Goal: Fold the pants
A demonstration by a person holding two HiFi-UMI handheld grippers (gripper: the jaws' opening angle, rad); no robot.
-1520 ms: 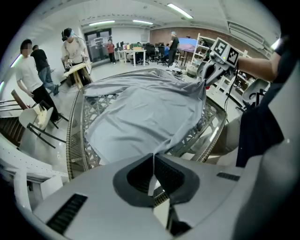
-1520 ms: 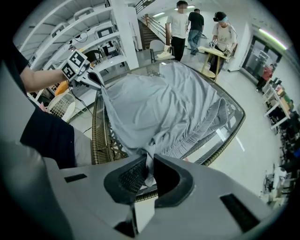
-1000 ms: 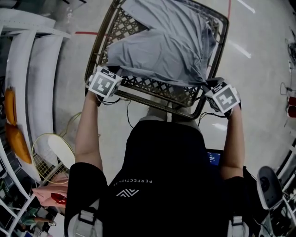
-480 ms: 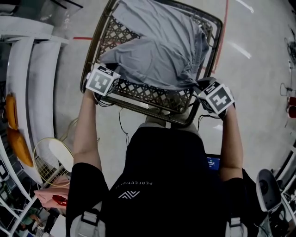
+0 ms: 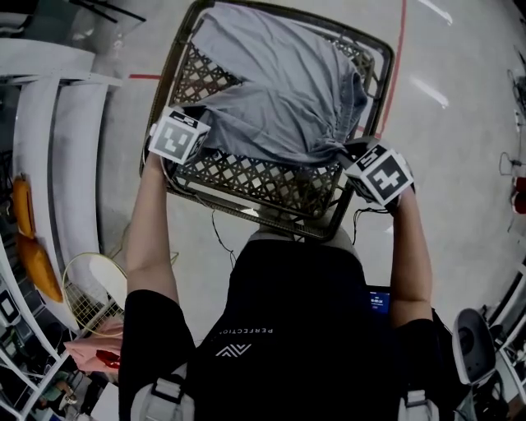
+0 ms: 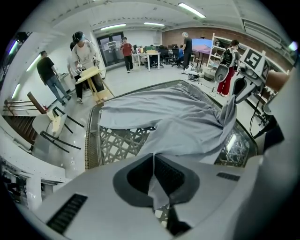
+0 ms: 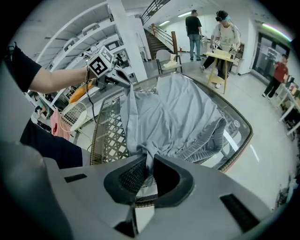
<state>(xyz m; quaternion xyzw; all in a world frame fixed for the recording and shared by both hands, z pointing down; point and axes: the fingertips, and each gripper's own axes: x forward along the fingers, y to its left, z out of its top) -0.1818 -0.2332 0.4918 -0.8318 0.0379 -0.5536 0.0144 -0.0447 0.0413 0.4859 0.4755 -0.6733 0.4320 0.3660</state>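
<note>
The pants [image 5: 279, 99] are plain pale grey-blue. The worktop [image 5: 246, 177] is a tan woven lattice. The floor [image 5: 460, 164] is light grey with a red line [image 5: 402, 20].

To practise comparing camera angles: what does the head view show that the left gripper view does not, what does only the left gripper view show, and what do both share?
Only the head view: the person's left forearm and a red floor line. Only the left gripper view: the left gripper shut on a fold of the grey pants, and other people standing across the room. Both: the grey pants spread over the lattice table, with the right gripper at another edge.
</note>
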